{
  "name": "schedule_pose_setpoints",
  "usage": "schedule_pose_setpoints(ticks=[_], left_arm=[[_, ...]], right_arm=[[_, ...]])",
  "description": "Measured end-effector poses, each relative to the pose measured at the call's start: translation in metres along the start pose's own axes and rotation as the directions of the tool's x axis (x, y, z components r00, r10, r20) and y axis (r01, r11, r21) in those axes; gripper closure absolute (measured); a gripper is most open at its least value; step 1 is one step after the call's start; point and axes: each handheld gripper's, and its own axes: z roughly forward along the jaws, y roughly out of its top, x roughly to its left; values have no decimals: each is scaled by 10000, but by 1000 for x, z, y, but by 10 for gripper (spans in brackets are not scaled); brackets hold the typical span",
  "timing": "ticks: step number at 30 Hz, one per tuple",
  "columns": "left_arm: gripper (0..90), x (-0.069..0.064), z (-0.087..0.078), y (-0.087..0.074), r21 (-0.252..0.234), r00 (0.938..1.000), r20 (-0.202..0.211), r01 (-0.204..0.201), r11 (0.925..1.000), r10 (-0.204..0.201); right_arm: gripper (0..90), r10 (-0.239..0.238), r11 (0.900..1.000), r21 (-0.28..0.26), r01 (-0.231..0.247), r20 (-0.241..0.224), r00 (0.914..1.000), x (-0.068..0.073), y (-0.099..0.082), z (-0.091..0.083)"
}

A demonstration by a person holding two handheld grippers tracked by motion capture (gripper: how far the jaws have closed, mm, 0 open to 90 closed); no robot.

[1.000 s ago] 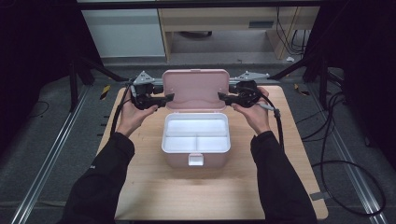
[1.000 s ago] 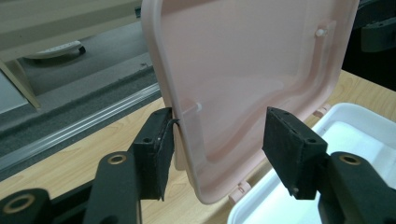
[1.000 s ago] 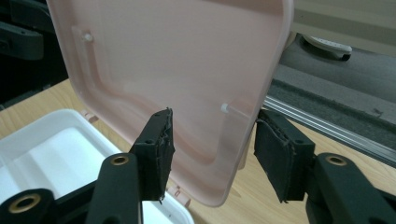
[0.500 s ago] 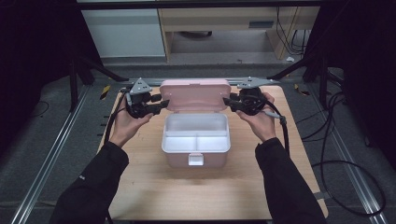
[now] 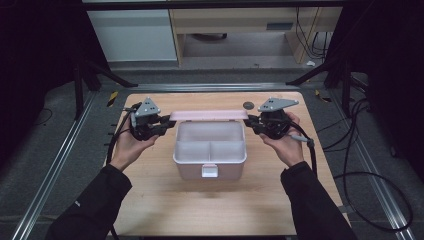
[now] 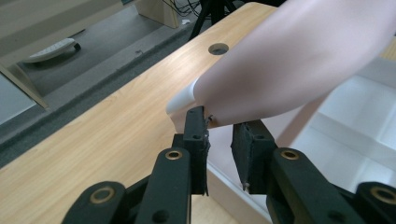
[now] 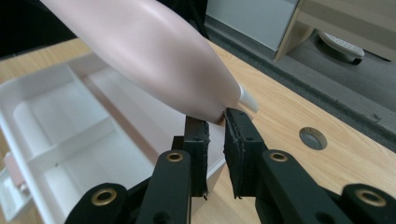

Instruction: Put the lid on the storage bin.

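Note:
A pale pink lunch box (image 5: 187, 169) sits open in the middle of the wooden table, its two white compartments bare. Its hinged pink lid (image 5: 209, 115) stands at the back edge, tipped forward over the box and seen almost edge-on. My left gripper (image 5: 167, 125) is shut on the lid's left corner, my right gripper (image 5: 250, 121) on its right corner. In the left gripper view the lid (image 6: 289, 60) runs up from between the jaws of the gripper (image 6: 219, 119). In the right gripper view the lid (image 7: 154, 56) ends at the gripper (image 7: 215, 119), above the box (image 7: 60, 121).
A white latch tab (image 5: 209, 171) sticks out from the box's front wall. A round hole (image 5: 248, 105) lies in the table (image 5: 165, 210) behind the lid's right end. Cables trail off both grippers. Metal rails flank the table; cabinets stand beyond it.
The lid has swung from leaning back to tipped forward over the box. Both grippers have come toward the person with it, still holding its corners.

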Motion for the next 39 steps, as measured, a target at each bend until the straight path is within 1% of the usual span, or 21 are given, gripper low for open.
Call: schedule_pose_setpoints(ticks=[2, 3, 6, 8, 11, 13, 16, 20, 23, 25, 27, 29, 31, 33, 34, 35, 36, 38, 39], left_arm=[[755, -4, -1, -4, 132, 9999, 10, -124, 9998, 124], [755, -4, -1, -4, 132, 9999, 10, -124, 9998, 124], [757, -12, -3, -13, 537, 9989, 121, -450, 9975, 444], [755, -14, -4, -18, 638, 9987, 263, -460, 9969, 444], [760, -18, -3, -25, 687, 9985, 382, -417, 9968, 391], [759, -20, -2, -31, 801, 9981, 434, -472, 9957, 439], [748, -23, -1, -40, 848, 9982, 511, -351, 9958, 308], [737, -23, -2, -52, 794, 9984, 565, -45, 9968, 0], [724, -22, -3, -60, 925, 9986, 514, 87, 9957, -135], [705, -22, -3, -67, 981, 9983, 487, 269, 9948, -318], [683, -20, -5, -74, 1065, 9984, 349, 407, 9935, -446], [665, -17, -6, -82, 1032, 9975, 127, 671, 9924, -688], [632, -14, -7, -90, 1238, 9963, -30, 858, 9886, -861], [580, -9, -7, -99, 1220, 9903, -240, 1388, 9828, -1369], [540, -7, -7, -101, 1246, 9886, -310, 1501, 9808, -1473], [516, -6, -6, -105, 1295, 9869, -498, 1587, 9788, -1534], [494, -4, -5, -109, 1413, 9853, -663, 1653, 9761, -1573], [457, -1, -3, -115, 1505, 9816, -759, 1847, 9712, -1749], [436, 1, -3, -119, 1557, 9786, -853, 1986, 9676, -1871]], right_arm=[[791, -123, 9999, 45, 123, -46, 9999, 3, -5, -2], [791, -123, 9999, 45, 123, -46, 9999, 3, -5, -2], [784, -285, 9991, 313, 290, -186, 9994, 10, -15, -4], [782, -345, 9986, 392, 355, -247, 9991, 12, -20, -4], [783, -306, 9984, 466, 323, -364, 9989, 15, -28, -3], [785, -272, 9981, 546, 293, -389, 9989, 17, -35, -1], [778, -266, 9968, 740, 296, -407, 9988, 20, -43, 0], [766, -176, 9956, 917, 209, -360, 9992, 21, -51, 0], [752, -157, 9943, 1050, 185, -277, 9995, 21, -57, 0], [743, -91, 9952, 975, 120, -305, 9995, 20, -61, -1], [714, -115, 9944, 1045, 131, -164, 9998, 18, -65, -3], [661, -22, 9943, 1065, 20, 19, 10000, 15, -70, -6], [598, 180, 9951, 967, -201, 232, 9996, 11, -77, -12], [537, 473, 9945, 916, -517, 495, 9977, 5, -85, -18], [508, 574, 9938, 918, -631, 638, 9963, 3, -89, -21], [499, 687, 9929, 917, -754, 746, 9948, 1, -93, -23], [471, 834, 9913, 941, -918, 894, 9925, -1, -98, -26], [421, 1181, 9853, 1089, -1315, 1211, 9856, -6, -109, -30], [407, 1226, 9846, 1090, -1366, 1258, 9844, -6, -111, -31]])
